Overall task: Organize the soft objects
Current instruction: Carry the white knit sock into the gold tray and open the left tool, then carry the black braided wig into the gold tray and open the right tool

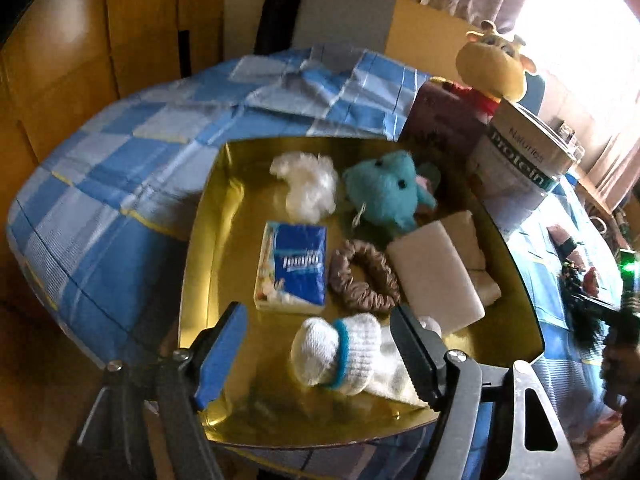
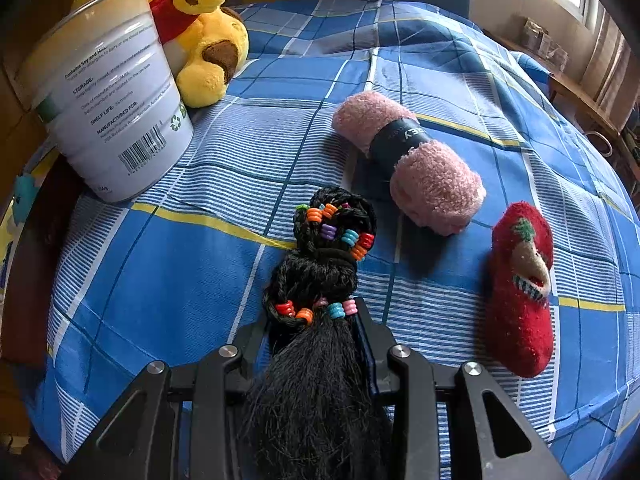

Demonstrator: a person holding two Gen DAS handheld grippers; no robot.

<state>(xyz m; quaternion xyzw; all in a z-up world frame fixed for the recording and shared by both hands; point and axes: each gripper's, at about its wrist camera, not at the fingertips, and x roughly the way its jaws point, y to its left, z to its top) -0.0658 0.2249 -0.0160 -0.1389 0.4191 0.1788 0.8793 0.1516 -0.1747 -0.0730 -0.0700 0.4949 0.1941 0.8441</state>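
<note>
My left gripper (image 1: 320, 354) stands open over the gold tray (image 1: 208, 216) on the bed (image 2: 160, 280), a white sock (image 1: 340, 354) lying loose between its fingers, apparently untouched. My right gripper (image 2: 316, 320) is clamped on a black beaded hairpiece (image 2: 320, 264) resting on the checked cover, near a pink rolled sock (image 2: 412, 160) and a red sock (image 2: 520, 288).

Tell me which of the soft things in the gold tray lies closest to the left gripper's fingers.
The white knitted sock with teal bands, lying between the open fingers. The blue tissue pack and brown scrunchie lie farther in.
</note>
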